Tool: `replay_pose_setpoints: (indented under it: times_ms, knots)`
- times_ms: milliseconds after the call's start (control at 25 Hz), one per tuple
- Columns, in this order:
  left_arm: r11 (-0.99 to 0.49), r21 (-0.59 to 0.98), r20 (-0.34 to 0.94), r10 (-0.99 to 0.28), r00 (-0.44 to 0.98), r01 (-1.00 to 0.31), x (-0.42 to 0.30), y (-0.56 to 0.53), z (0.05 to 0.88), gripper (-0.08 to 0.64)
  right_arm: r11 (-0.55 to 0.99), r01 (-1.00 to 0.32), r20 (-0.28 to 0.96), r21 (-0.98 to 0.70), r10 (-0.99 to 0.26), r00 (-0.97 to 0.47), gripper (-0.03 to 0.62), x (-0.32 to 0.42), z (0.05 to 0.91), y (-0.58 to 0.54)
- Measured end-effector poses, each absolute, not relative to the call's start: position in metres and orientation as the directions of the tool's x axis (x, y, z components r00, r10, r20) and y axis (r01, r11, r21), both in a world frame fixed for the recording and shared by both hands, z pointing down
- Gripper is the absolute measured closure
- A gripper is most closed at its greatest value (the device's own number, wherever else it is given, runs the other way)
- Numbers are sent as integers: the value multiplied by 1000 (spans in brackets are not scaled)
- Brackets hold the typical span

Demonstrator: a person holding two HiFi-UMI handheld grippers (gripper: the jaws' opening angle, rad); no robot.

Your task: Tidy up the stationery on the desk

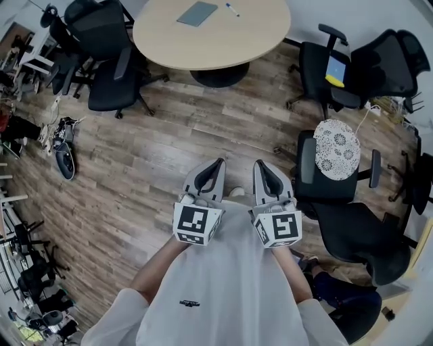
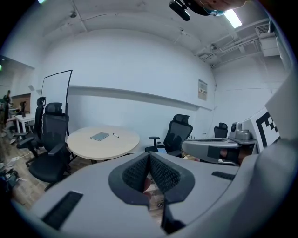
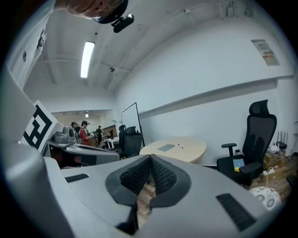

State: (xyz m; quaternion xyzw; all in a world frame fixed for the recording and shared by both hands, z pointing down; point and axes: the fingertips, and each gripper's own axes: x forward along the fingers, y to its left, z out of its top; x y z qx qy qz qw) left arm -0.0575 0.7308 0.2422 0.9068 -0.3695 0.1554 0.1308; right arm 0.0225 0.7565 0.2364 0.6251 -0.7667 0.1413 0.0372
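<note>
A round beige table [image 1: 223, 47] stands across the wooden floor, well ahead of me. On it lie a grey notebook [image 1: 197, 13] and a small pen [image 1: 232, 9]. The left gripper view shows the same notebook [image 2: 99, 136] and pen [image 2: 115, 135], and so does the right gripper view, with the notebook [image 3: 165, 147] beside the pen [image 3: 179, 146]. My left gripper [image 1: 217, 165] and right gripper [image 1: 260, 165] are held side by side in front of my chest, far from the table. Both are shut with nothing between the jaws.
Black office chairs [image 1: 108, 61] crowd the table's left side, and more chairs [image 1: 345, 64] stand at its right. A chair with a white lace cushion [image 1: 336, 149] is close on my right. A whiteboard [image 2: 56, 95] stands behind the table. People [image 3: 84, 132] are far off.
</note>
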Motion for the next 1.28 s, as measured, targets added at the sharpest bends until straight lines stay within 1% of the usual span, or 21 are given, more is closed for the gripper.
replay_pose_setpoints:
  times_ms: [200, 400, 760, 960, 1160, 1280]
  knots:
    - [-677, 125, 382, -642, 665, -726, -59, 708, 246, 540, 187, -970, 238, -154, -946, -220, 560, 23, 241, 736]
    - [-667, 139, 379, -647, 662, -732, -58, 656, 250, 540, 209, -968, 230, -141, -944, -237, 560, 26, 242, 686]
    - [-664, 164, 363, -647, 670, -730, -78, 505, 246, 540, 201, -973, 259, -116, -939, -225, 560, 11, 241, 540]
    - [-675, 176, 360, -633, 685, -716, -104, 425, 232, 540, 157, -974, 285, -164, -938, -199, 560, -9, 229, 457]
    - [-686, 200, 362, -611, 704, -699, -123, 355, 237, 540, 116, -986, 298, -119, -943, -147, 560, -18, 227, 389]
    - [-681, 222, 366, -605, 707, -698, -123, 329, 239, 540, 109, -987, 306, -114, -942, -140, 560, -18, 222, 363]
